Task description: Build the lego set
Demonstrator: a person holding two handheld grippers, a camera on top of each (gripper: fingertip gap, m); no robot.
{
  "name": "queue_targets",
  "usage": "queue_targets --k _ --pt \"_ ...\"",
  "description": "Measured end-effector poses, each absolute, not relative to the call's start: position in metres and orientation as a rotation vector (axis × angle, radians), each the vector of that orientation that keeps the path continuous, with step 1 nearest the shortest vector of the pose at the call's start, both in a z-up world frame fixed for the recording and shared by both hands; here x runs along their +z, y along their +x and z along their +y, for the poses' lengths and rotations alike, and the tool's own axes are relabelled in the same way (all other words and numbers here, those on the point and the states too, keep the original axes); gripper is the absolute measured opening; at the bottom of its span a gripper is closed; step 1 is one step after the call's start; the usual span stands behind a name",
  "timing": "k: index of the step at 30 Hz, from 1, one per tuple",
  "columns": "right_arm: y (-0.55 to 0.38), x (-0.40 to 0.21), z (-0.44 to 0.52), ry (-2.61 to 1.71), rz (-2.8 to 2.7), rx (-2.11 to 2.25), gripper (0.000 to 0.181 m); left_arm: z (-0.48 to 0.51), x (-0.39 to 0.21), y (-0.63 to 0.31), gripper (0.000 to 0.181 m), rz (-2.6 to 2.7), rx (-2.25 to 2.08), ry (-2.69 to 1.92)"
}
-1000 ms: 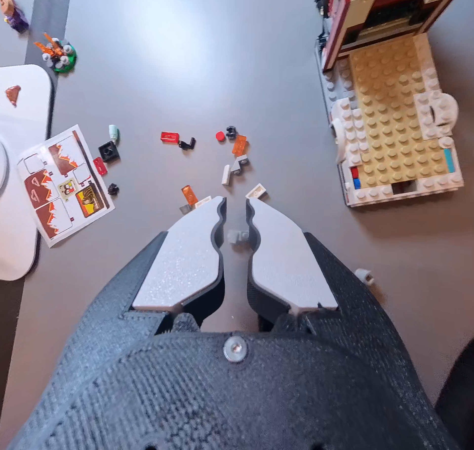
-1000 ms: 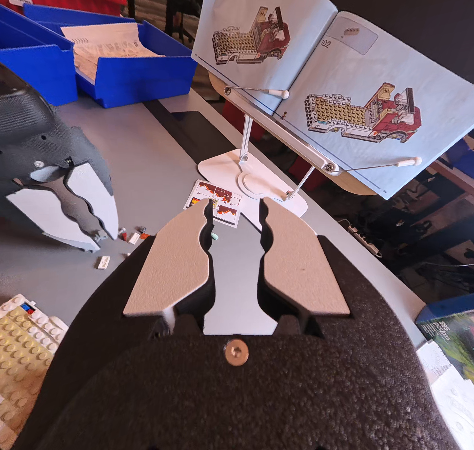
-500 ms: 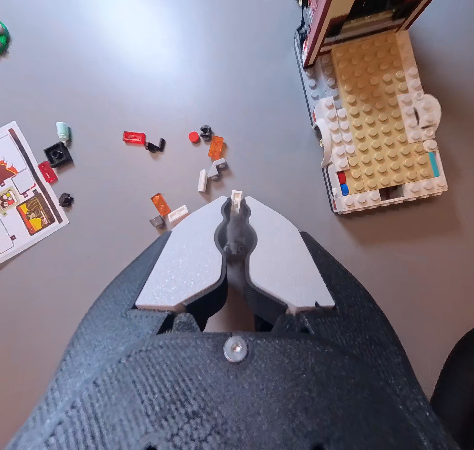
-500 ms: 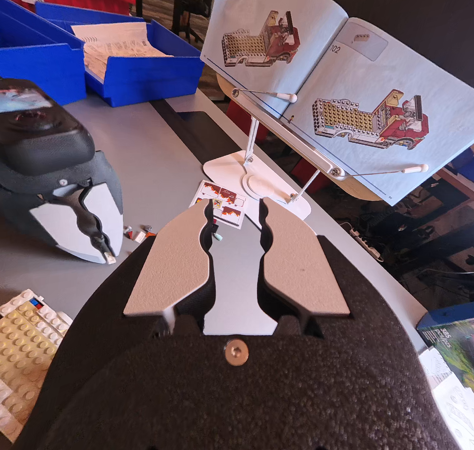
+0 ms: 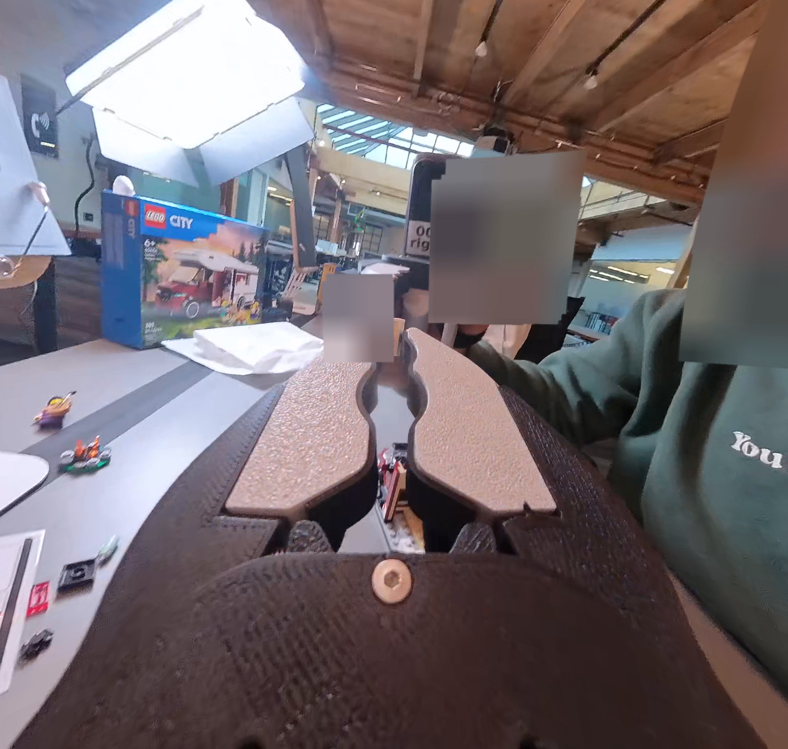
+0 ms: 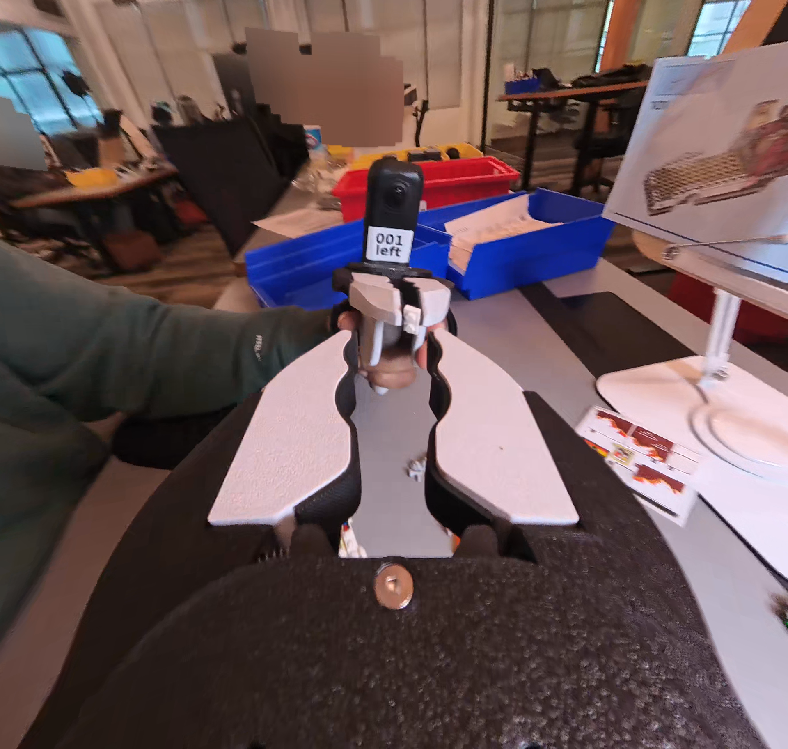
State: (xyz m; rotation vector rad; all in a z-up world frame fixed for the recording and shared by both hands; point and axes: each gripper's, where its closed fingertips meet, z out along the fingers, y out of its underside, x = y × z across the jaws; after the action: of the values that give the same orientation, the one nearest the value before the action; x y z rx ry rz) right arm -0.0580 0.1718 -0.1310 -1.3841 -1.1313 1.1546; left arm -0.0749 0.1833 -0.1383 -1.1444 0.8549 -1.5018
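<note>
I hold my left gripper [image 6: 410,314] raised off the table and turned to face my right gripper [image 6: 391,359], its jaws clamped on a small white plate piece [image 6: 411,315] that sits at the fingertips; in the left wrist view that tip is covered by a mosaic patch, so the clamp is confirmed from the right wrist view only. I judge the piece is presented this way for a handover or a re-grip, since a flat piece pinched by its edges is hard to seat on studs without turning it. My right gripper stands apart and empty, its fingers just short of the left one's tips and in line with them, ready to receive. The partly built vehicle [image 5: 394,479] lies on the table below, seen only as a sliver between my left fingers. The grey table [image 6: 503,331] carries a dark strip down its middle, a sticker sheet [image 6: 635,457], a loose grey piece [image 6: 415,466], small black and red parts [image 5: 76,575], a campfire build [image 5: 85,457] and a minifigure [image 5: 53,410]. The instruction booklet [image 6: 708,165] rests open on a white stand [image 6: 682,395]; blue bins [image 6: 511,238] and the set box [image 5: 179,276] stand at the far edge. The room is an open workshop with timber ceiling beams, a bright light panel and other desks.
</note>
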Motion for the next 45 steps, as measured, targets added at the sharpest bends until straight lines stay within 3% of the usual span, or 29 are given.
queue_targets --k 13,45 --pt "-0.068 -0.125 0.176 -1.398 -0.976 1.234 0.011 0.177 -0.129 -0.061 0.008 0.877 -1.316 -1.105" --pt "-0.061 -0.133 0.184 -1.437 -0.98 1.272 0.004 0.18 -0.138 -0.056 0.012 0.975 -1.108 -1.162"
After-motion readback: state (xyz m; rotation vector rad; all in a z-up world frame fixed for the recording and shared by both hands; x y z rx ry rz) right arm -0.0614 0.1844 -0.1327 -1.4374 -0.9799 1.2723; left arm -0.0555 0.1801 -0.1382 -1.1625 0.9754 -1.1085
